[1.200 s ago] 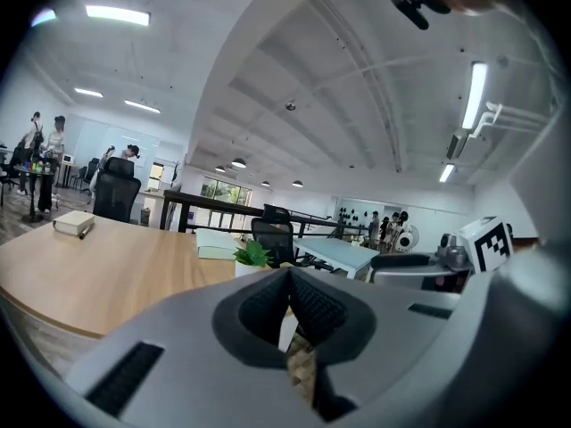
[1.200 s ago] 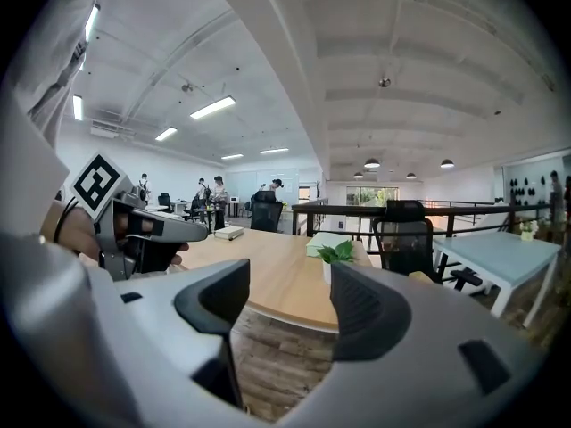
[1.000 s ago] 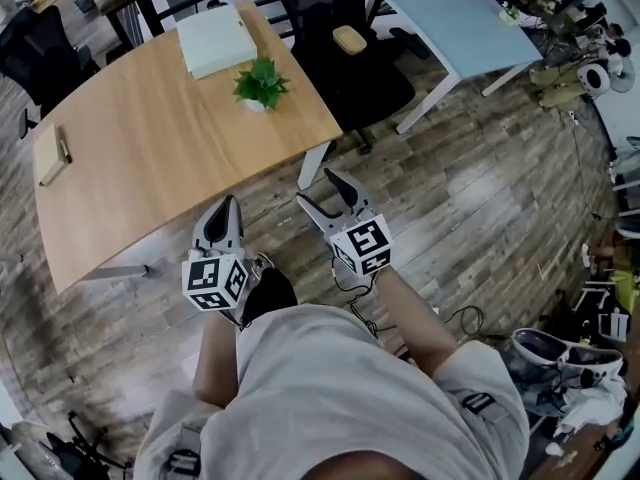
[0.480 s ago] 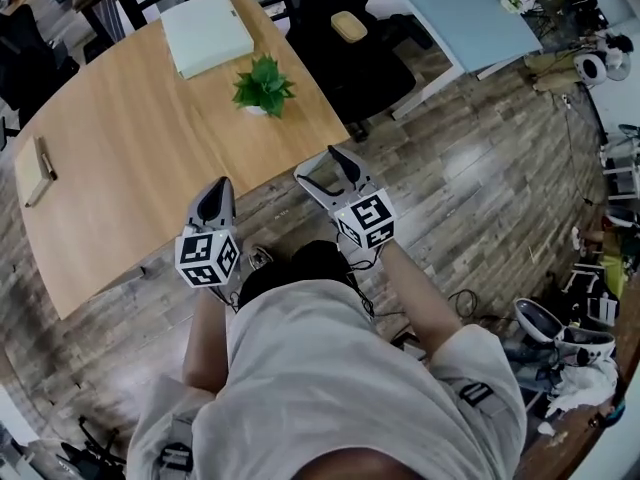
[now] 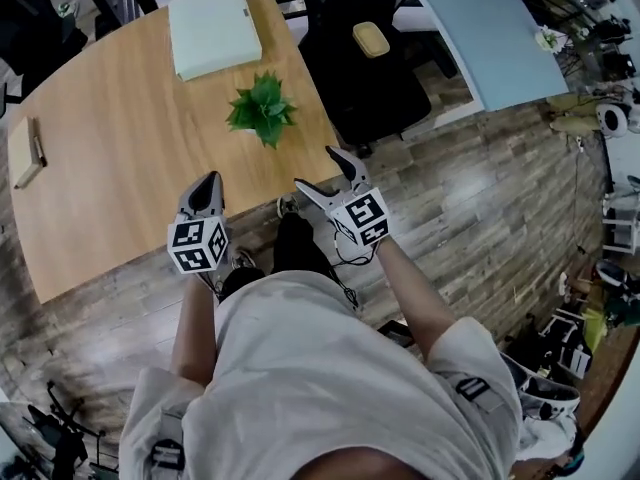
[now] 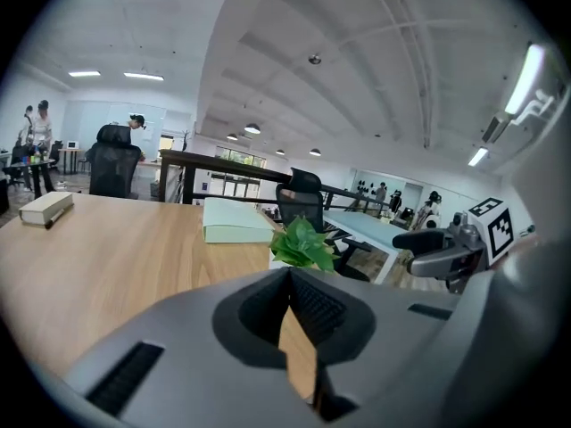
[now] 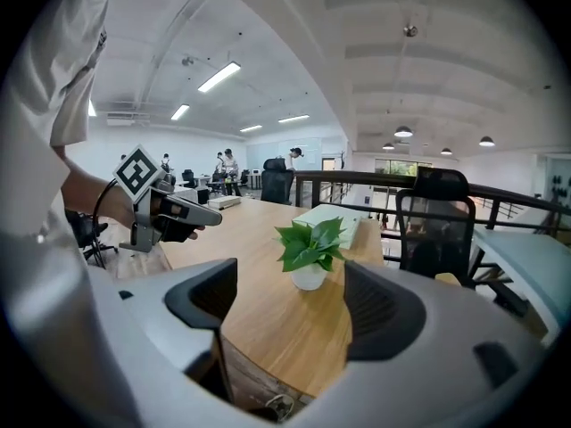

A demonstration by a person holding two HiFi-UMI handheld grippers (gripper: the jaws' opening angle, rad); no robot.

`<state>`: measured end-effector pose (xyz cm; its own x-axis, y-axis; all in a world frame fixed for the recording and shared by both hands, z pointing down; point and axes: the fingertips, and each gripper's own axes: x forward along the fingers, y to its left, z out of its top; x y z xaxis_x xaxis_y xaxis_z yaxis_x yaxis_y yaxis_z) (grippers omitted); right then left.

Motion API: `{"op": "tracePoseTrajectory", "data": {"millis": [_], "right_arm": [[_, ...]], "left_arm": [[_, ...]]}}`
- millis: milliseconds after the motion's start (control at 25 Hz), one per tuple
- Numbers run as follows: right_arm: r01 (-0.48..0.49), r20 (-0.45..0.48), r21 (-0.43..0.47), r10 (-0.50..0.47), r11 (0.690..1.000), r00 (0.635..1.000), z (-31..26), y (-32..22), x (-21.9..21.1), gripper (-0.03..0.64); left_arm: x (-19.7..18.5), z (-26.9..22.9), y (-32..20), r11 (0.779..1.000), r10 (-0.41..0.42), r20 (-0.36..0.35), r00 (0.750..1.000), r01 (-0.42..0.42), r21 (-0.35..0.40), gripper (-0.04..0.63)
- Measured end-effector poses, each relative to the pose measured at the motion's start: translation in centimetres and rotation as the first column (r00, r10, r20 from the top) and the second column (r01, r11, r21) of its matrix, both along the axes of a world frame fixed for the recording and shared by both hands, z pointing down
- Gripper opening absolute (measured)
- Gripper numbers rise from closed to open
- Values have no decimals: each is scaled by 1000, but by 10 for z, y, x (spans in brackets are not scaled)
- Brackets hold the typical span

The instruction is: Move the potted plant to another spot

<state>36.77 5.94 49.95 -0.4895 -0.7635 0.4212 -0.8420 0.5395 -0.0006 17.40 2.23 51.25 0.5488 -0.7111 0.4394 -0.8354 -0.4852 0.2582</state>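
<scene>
Right claw (image 5: 318,173) in the head view has drawn up to the table (image 5: 120,188) edge, with the potted plant (image 5: 262,113) standing just ahead and the left claw (image 5: 207,183) alongside. Left gripper view: jaws clenched, empty. Right gripper view: jaws opening, nothing between them, framing the untouched potted plant, so pickup looks near.
</scene>
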Motion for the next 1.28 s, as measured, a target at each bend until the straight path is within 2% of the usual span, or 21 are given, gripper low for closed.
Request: {"op": "tracePoseTrajectory", "data": {"millis": [120,320,680,1040,1280], "right_arm": [[65,16,-22,-65,998,998,8,-22,11,380],[164,-14,-72,-165,984,986,44,-67,28,402],[295,14,-137,-296,945,955,94,-97,21,437],[360,-9,-158,-366,919,930,119,-125,1,451],[426,-24,-135,-433,894,901,125,-140,-19,463]], "left_arm": [[11,11,-16,998,-38,26,999,39,-39,12],[36,41,-38,992,-76,30,997,78,-99,12],[41,80,-26,962,-185,74,980,196,-188,12],[25,89,-21,930,-287,82,954,299,-214,12],[11,88,-17,907,-354,83,931,364,-210,12]]}}
